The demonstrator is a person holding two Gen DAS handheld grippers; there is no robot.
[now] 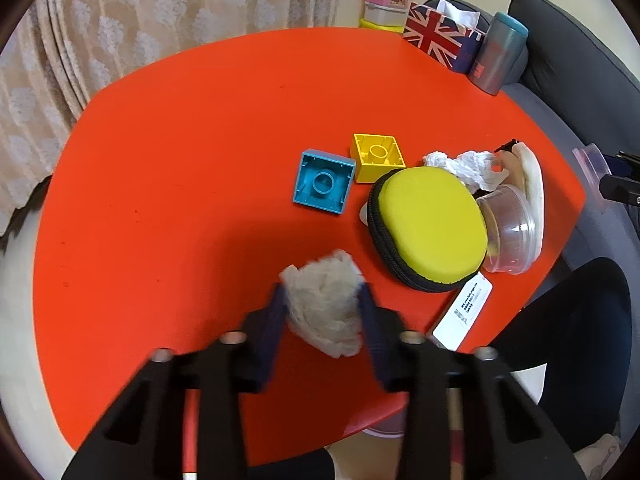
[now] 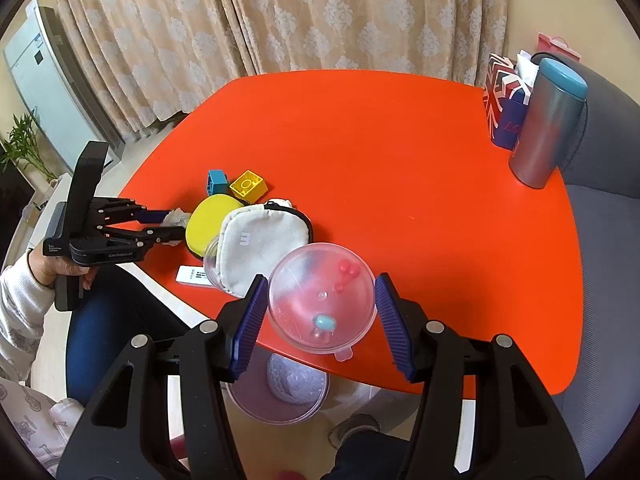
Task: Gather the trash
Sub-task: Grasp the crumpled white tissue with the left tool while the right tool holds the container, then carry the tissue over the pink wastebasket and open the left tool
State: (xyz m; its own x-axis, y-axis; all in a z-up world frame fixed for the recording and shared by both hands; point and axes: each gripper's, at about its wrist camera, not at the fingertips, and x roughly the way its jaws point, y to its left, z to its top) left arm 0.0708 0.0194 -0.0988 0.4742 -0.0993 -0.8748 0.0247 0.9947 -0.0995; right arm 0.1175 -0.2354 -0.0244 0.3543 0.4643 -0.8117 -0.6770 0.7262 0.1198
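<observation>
Where the left wrist view looks down, the left hand-held gripper (image 1: pixel 324 300) clamps a crumpled beige tissue wad (image 1: pixel 324 304) over the glossy orange worktop (image 1: pixel 180 160). In the right wrist view, the right hand-held gripper (image 2: pixel 320 300) grips a clear plastic dome capsule (image 2: pixel 322 298) at the worktop's near edge.

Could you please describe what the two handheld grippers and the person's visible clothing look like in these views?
Both the left gripper and the right gripper have black angular plastic frames with silver bolts and two ribbed dark-blue finger pads. The left one has a black pistol-style handle with small white lettering. The hand holding it emerges from a white sleeve; the legs wear dark blue trousers.
</observation>
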